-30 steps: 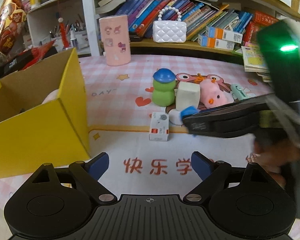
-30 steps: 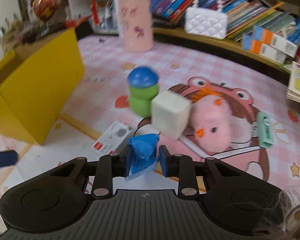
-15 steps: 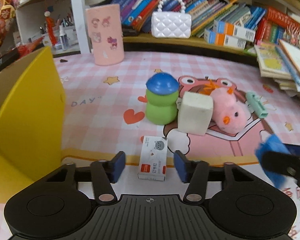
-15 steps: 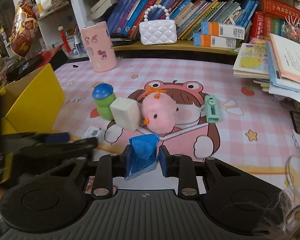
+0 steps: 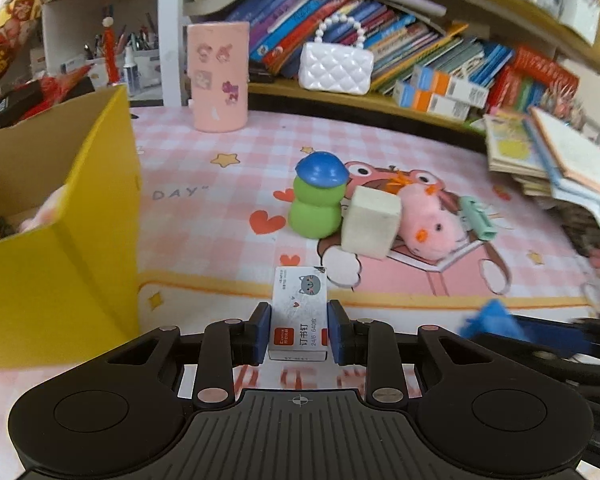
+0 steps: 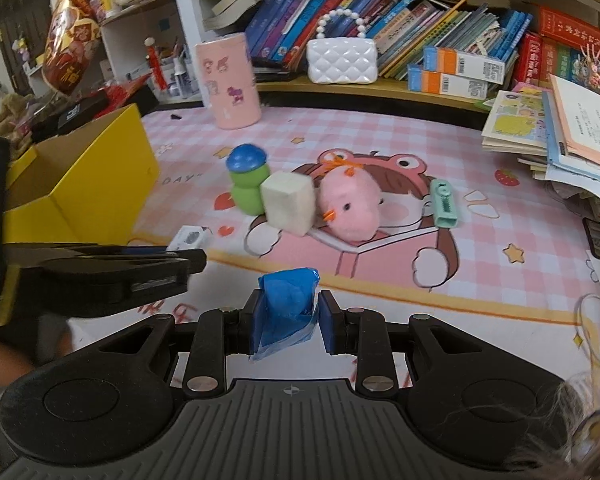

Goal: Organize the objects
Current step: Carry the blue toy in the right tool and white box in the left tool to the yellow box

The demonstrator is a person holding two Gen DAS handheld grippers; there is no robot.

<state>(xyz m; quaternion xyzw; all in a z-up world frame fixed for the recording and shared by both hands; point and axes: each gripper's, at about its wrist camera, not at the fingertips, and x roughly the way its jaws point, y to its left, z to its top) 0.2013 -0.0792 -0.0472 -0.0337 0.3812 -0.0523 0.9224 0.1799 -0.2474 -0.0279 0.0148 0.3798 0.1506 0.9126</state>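
Observation:
My left gripper point(image 5: 299, 330) is shut on a small white staple box point(image 5: 299, 310) that lies on the pink mat. My right gripper point(image 6: 287, 322) is shut on a crumpled blue packet point(image 6: 286, 310); the packet shows at the lower right of the left wrist view point(image 5: 490, 322). A green toy with a blue cap point(image 5: 318, 200), a white foam cube point(image 5: 371, 221), a pink plush chick point(image 5: 428, 224) and a mint green clip point(image 5: 478, 217) lie in a row beyond the box. An open yellow box point(image 5: 56, 264) stands to the left.
A pink cylinder point(image 5: 219, 76) stands at the back of the mat. A white quilted purse point(image 5: 335, 68) sits on the low bookshelf. A stack of open books point(image 5: 556, 164) lies at the right. The left gripper's body point(image 6: 100, 276) crosses the left of the right wrist view.
My left gripper moved forward over the staple box and closed on it. My right gripper, still holding the blue packet, pulled back to the right.

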